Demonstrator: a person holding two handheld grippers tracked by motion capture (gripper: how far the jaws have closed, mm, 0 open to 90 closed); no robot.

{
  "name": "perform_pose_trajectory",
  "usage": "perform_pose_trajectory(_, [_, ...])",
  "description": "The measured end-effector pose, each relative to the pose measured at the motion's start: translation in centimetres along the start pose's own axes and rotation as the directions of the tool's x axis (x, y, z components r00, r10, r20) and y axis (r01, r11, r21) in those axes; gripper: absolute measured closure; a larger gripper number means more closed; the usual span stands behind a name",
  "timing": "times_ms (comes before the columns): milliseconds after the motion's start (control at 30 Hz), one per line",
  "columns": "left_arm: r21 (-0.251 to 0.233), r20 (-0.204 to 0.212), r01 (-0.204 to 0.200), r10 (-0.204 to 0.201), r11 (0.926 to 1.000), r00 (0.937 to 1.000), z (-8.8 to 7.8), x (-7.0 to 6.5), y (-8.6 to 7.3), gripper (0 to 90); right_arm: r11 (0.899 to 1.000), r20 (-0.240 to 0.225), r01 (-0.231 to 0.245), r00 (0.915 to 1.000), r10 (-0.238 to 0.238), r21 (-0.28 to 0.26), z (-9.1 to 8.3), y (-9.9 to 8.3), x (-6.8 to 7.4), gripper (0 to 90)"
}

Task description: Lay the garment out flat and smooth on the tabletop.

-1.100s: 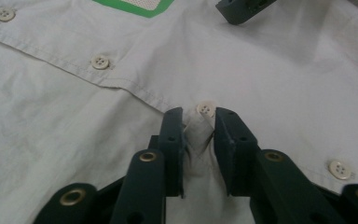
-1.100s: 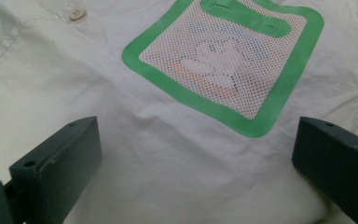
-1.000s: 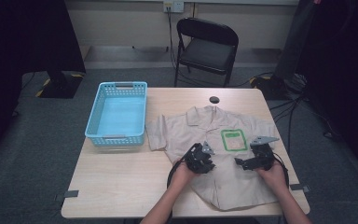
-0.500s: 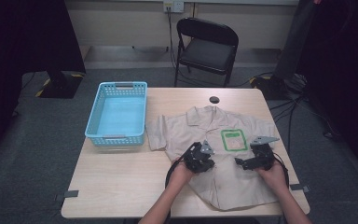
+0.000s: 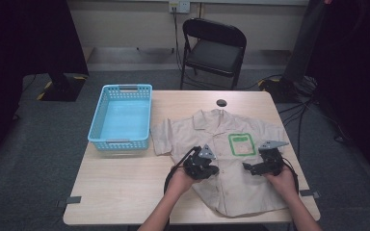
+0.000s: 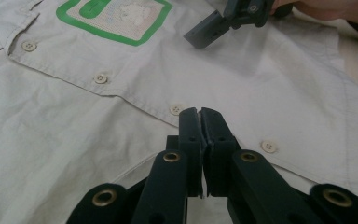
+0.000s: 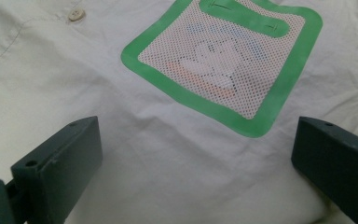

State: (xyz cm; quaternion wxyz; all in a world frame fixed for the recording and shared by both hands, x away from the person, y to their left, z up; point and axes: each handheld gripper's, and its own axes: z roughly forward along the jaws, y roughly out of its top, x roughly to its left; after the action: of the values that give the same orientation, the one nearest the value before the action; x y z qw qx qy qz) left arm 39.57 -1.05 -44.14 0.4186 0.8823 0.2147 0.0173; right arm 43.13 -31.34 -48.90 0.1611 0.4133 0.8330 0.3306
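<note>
With the left claw (image 6: 199, 112) pinched shut at the shirt (image 5: 221, 168) placket, lift slowly. Keep the right claw (image 7: 196, 154), wide open, beside the green pocket (image 7: 223, 60).

Black folding chair (image 5: 214, 48), grey floor (image 5: 53, 144)

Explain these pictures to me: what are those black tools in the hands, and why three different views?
A person sits at a table holding a pair of tongs in each hand. One camera looks down from above; the two others ride on the tongs themselves. A beige shirt with a green pocket lies flat, a blue basket to its left. The left tongs are shut at the button strip, seemingly pinching the cloth, though the grip itself is hard to see. The right tongs stand wide open just above the shirt below the pocket, holding nothing.
</note>
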Motion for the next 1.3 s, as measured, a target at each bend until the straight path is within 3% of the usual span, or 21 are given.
perform_pose_trajectory(1300, [-0.055,-0.007,0.018,-0.019,0.9983,0.9998,-6.2,-1.2,-3.1,87.6,1.000,0.003,-0.003,1.0000,0.003,0.000,0.0,0.0,0.1,0.9])
